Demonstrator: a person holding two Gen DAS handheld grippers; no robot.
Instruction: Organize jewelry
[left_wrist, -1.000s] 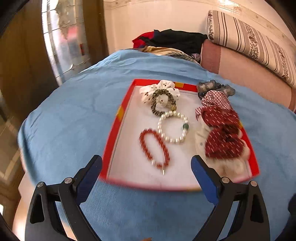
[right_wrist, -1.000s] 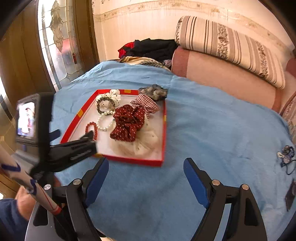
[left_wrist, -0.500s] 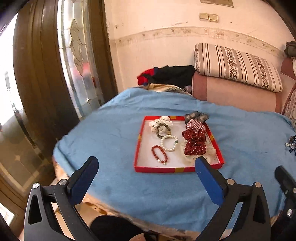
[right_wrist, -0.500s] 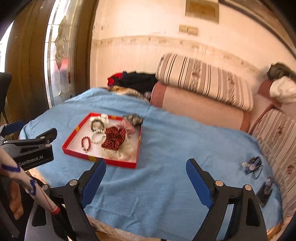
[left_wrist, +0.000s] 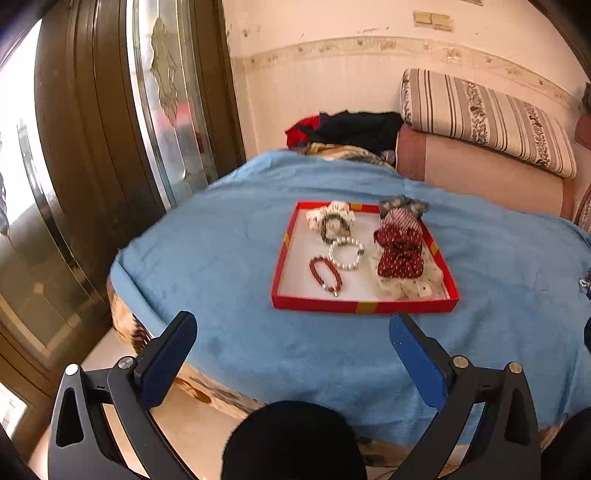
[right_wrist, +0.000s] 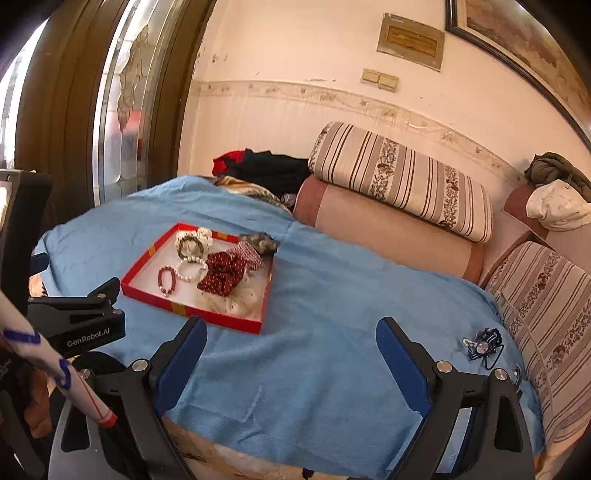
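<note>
Lying in a red tray (left_wrist: 364, 306) on the blue blanket (left_wrist: 229, 258) are a red bead bracelet (left_wrist: 325, 270), a pearl bracelet (left_wrist: 346, 253) and a dark red scrunchie (left_wrist: 400, 254). Both the left gripper (left_wrist: 291, 354) and the right gripper (right_wrist: 291, 354) gape wide, holding nothing, short of the tray. A tangle of jewelry (right_wrist: 483, 343) lies well apart near a striped cushion (right_wrist: 546, 314).

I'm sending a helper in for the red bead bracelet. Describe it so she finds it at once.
On the blue blanket lies a shallow red tray. The red bead bracelet lies flat in its near left part, just in front of the white pearl bracelet. It is the only loop of small dark red beads; the scrunchies are cloth.
</note>
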